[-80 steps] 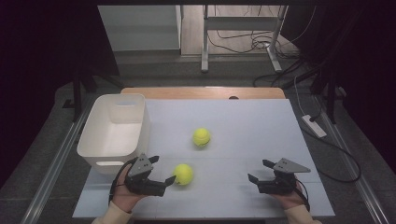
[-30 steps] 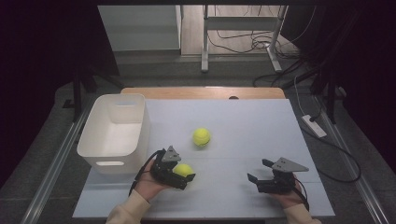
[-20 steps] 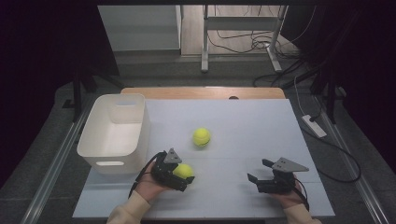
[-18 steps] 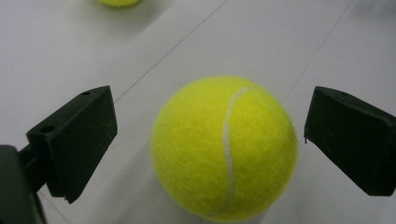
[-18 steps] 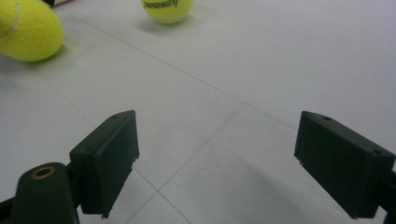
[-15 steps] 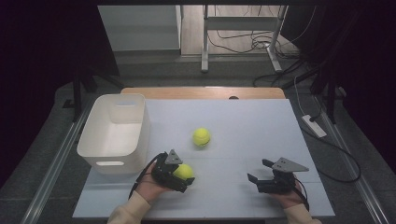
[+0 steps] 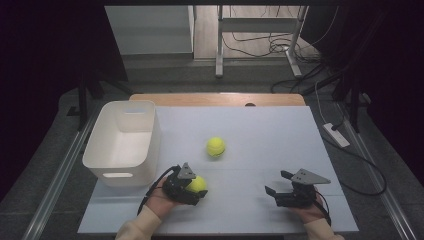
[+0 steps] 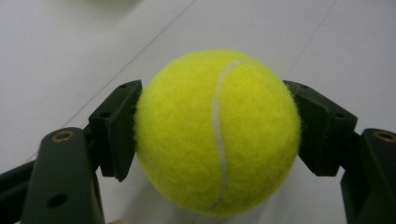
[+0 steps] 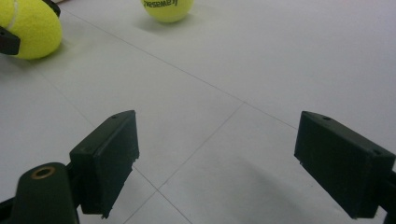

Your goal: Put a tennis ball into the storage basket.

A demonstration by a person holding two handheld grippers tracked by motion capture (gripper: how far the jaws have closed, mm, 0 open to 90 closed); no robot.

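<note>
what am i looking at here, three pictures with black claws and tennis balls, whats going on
A person sits at a table and holds a two-jaw tool in each hand; there is no robot arm. The high view looks down from above. The other two pictures come from small cameras riding on each tool, looking along its black jaws.

The left hand-held gripper has just been closing, and in its own view its pads press on both sides of a yellow tennis ball. The right hand-held gripper rests on the table with its jaws wide apart and nothing between them.

A second tennis ball lies loose mid-table. A white plastic bin stands at the left.
</note>
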